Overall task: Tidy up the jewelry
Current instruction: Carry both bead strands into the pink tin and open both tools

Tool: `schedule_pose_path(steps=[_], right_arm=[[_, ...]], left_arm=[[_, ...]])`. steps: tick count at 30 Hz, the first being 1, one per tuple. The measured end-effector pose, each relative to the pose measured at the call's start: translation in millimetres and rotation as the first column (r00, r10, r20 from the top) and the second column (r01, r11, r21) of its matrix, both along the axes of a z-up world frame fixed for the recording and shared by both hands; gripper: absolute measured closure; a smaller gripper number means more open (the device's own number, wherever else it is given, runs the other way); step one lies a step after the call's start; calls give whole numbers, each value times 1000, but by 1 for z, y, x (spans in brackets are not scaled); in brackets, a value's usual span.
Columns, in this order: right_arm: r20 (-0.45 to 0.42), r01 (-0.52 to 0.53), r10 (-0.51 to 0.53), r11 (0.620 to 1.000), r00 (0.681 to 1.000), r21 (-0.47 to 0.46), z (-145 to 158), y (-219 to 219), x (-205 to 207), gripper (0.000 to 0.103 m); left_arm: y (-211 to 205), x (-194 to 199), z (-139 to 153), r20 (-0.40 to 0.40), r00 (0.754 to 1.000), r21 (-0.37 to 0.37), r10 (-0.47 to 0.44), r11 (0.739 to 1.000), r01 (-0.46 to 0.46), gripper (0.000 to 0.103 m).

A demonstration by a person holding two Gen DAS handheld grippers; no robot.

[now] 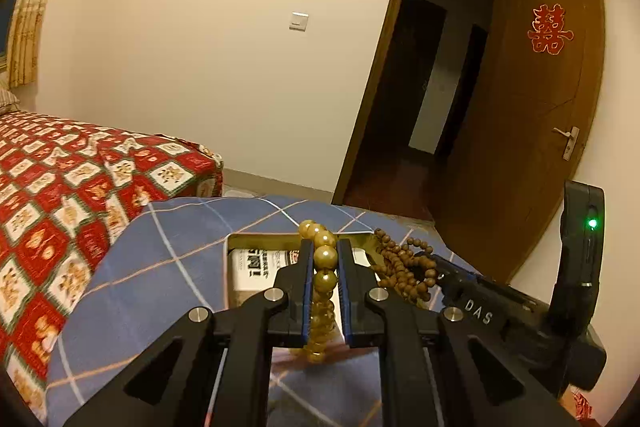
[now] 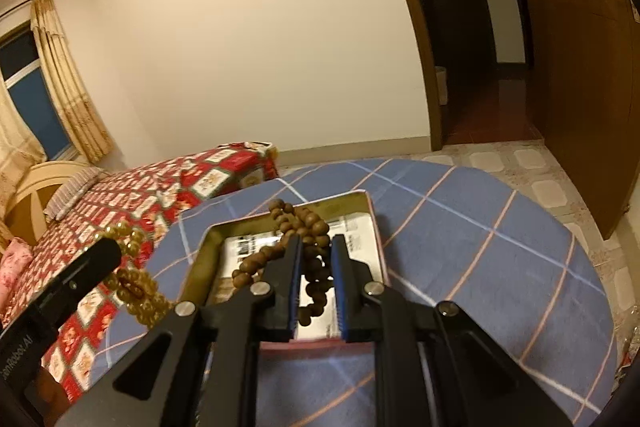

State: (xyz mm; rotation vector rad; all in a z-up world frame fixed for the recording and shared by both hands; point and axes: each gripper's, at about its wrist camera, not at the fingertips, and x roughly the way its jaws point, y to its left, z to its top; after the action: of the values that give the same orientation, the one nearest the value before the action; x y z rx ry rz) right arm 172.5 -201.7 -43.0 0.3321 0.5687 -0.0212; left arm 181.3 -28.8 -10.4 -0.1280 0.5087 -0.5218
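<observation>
The left hand-held gripper is clamped on a yellow bracelet, the right hand-held gripper on brown beads. Under them lies a blue checked surface (a bed behind, on the left).

We see a round table draped in a blue checked cloth, with an open shallow tin box lying directly on it.

Both wrist views look down close over the open tin box, facing the wall beyond; they share it.
</observation>
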Motion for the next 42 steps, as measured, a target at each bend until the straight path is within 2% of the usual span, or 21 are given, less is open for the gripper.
schedule_pose_path(steps=[11, 17, 26, 29, 30, 31, 32, 35, 36, 38, 40, 42], right_arm=[[-38, 7, -5, 999, 999, 37, -17, -13, 27, 85], [-65, 0, 3, 999, 998, 38, -24, -15, 33, 85], [-92, -27, 28, 1000, 995, 15, -33, -10, 38, 85], [-93, -22, 24, 1000, 995, 20, -36, -11, 37, 79], [-87, -15, 16, 1000, 996, 17, -36, -11, 36, 68], [-74, -6, 6, 1000, 997, 7, -33, -12, 34, 60], [-62, 5, -5, 1000, 998, -3, -31, -12, 32, 48], [17, 58, -57, 997, 998, -44, -19, -14, 19, 45], [30, 75, -74, 996, 997, -50, -17, -16, 18, 45], [37, 104, -102, 993, 994, -48, -16, -21, 16, 45], [29, 120, -119, 992, 992, -26, -18, -27, 18, 45], [21, 132, -132, 991, 991, -6, -19, -31, 20, 45]], left_arm=[[-24, 54, -30, -63, 998, 31, 2, 1000, 0, 93], [-29, 69, -44, -89, 995, 70, 37, 997, -31, 93], [-27, 77, -55, -133, 990, 70, 52, 997, -43, 93], [-26, 79, -56, -140, 987, 79, 78, 995, -67, 93], [-25, 80, -57, -144, 986, 85, 89, 993, -77, 93], [-24, 81, -58, -149, 984, 91, 100, 992, -87, 92], [-23, 81, -58, -155, 982, 93, 112, 991, -98, 92], [-19, 79, -57, -156, 981, 77, 118, 991, -107, 92], [-20, 79, -55, -153, 981, 73, 116, 992, -106, 90], [-21, 77, -53, -146, 984, 65, 104, 993, -95, 78], [-21, 76, -51, -144, 984, 60, 105, 993, -97, 57], [-19, 76, -48, -136, 985, 49, 109, 994, -103, 56]])
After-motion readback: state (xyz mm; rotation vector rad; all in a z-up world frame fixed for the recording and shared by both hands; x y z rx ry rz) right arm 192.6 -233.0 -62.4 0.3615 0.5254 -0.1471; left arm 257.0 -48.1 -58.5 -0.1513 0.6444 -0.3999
